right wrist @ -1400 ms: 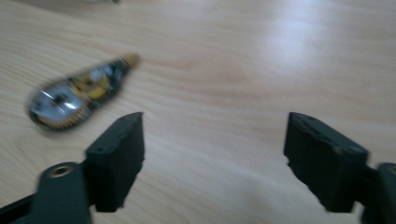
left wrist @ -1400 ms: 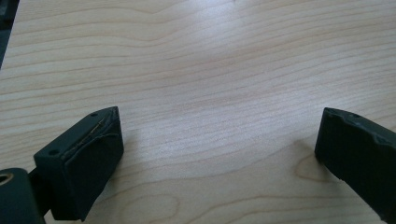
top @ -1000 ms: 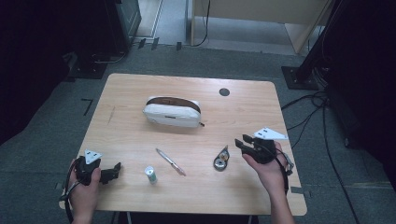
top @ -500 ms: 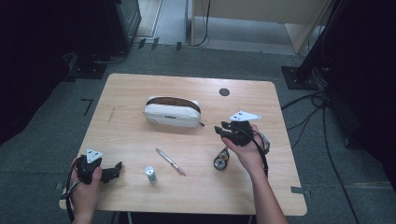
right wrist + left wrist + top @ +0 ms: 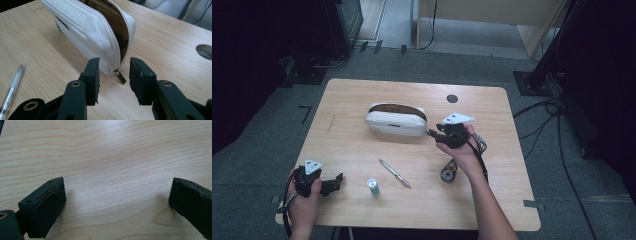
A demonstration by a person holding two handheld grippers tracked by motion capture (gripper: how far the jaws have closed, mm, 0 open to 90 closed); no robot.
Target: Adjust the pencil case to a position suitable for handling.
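Lower left of high view: left gripper in hand, low on light wooden table, black jaws pointing right, spread wide, nothing between. Left gripper view confirms: two black pads far apart at bottom corners, bare wood grain in the gap. Just right of it, lower centre: small silver cylindrical cap-like object standing upright, clear of the gripper. Next right: slim pen, silver with reddish tip, lying diagonally, upper left to lower right, touching nothing. Centre, above the pen: white fabric zip pouch with brown lining, lying lengthwise, zip open along the top, brown interior visible. Right of centre: right gripper in hand, grey three-cornered plate on top, jaws aimed left at the pouch's right end. Right gripper view: jaws partly apart, pads either side of small brass zip pull hanging at the pouch's near end; pull in the gap, pads not pressing on it, so released, gripping nothing. Pen at left edge of that view. Below the right hand in high view: small round dark metal object with a short stem, part hidden by the wrist, type unclear. Upper right of tabletop: dark round hole.
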